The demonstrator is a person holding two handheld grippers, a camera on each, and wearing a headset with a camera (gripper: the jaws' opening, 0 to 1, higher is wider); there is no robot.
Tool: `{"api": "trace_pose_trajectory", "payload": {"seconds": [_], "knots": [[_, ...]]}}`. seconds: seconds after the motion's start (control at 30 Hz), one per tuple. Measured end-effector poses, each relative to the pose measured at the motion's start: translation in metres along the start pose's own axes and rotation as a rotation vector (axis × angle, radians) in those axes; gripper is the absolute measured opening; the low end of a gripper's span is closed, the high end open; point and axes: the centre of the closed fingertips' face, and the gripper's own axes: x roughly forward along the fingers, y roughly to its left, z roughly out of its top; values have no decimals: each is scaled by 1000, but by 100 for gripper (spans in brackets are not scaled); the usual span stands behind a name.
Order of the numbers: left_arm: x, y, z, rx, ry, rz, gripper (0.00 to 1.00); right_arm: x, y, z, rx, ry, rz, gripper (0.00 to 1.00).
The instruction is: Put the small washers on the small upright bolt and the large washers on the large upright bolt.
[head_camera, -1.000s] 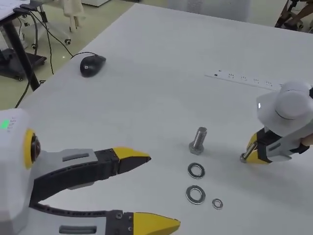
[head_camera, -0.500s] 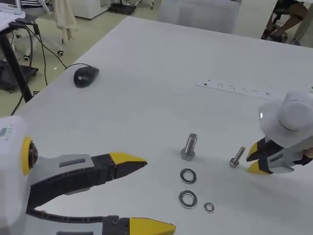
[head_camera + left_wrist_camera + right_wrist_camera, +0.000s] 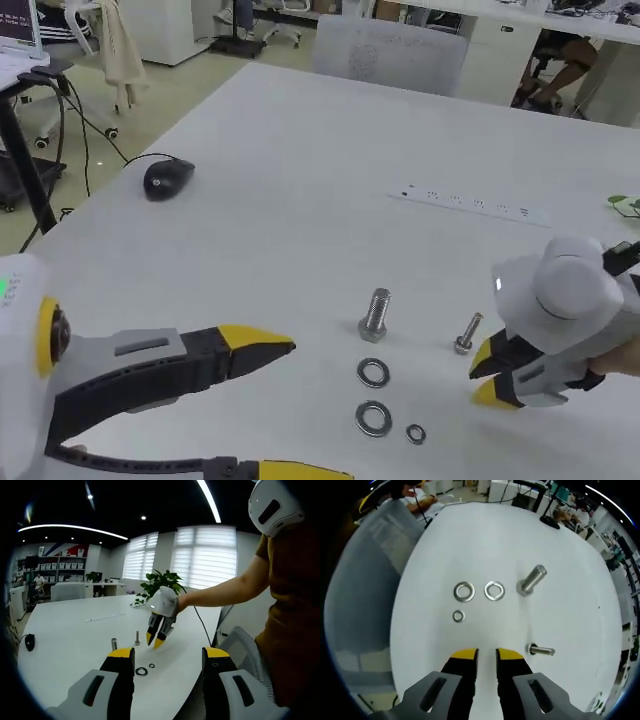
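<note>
Right gripper [image 3: 482,380] hung just right of the small bolt [image 3: 467,332], near it but apart. Nothing was on either bolt yet, so the step in hand was probably fetching the first washer.

All the washers lay flat on the table [image 3: 300,150], nearer than the bolts. The far large washer [image 3: 373,373] and near large washer [image 3: 373,418] sat in line below the large bolt [image 3: 375,312]. The small washer [image 3: 416,433] lay just right of the near one.

The small washer looked the handiest pick. To do it well: spread the jaws wider than the washer, come down steep and pinch across the rim. It is thin and would likely skid. Then centre the hole over the small bolt's tip and drop it low, without nudging the bolt, which stood loose. That bolt looked slightly tilted, possibly just the camera angle.

Right gripper's jaws were parted by a narrow slit, with nothing between them and touching nothing. Left gripper [image 3: 320,412] was low at near left, jaws spread wide and also empty.
</note>
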Motion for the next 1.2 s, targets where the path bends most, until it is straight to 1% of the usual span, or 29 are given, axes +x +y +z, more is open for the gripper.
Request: {"api": "trace_pose_trajectory", "payload": {"seconds": [0.27,0.53,0.67,0.9,1.03,1.1,1.2], "knots": [[-5,-2,1,3,-21,4,53,15,24,18,-6,-15,40,15],[-8,-1,4,8,-33,9,53,31,38,32,-34,-8,83,16],[-8,1,3,6,-27,11,53,35,40,35,-50,-2,93,17],[-6,2,4,4,-29,8,53,41,41,36,-72,13,99,19],[-6,3,5,3,-32,9,53,40,42,37,-66,14,110,18],[-6,3,4,2,-30,13,53,40,42,37,-82,13,113,18],[-6,4,3,-4,-32,17,53,40,42,37,-73,12,118,18]]}}
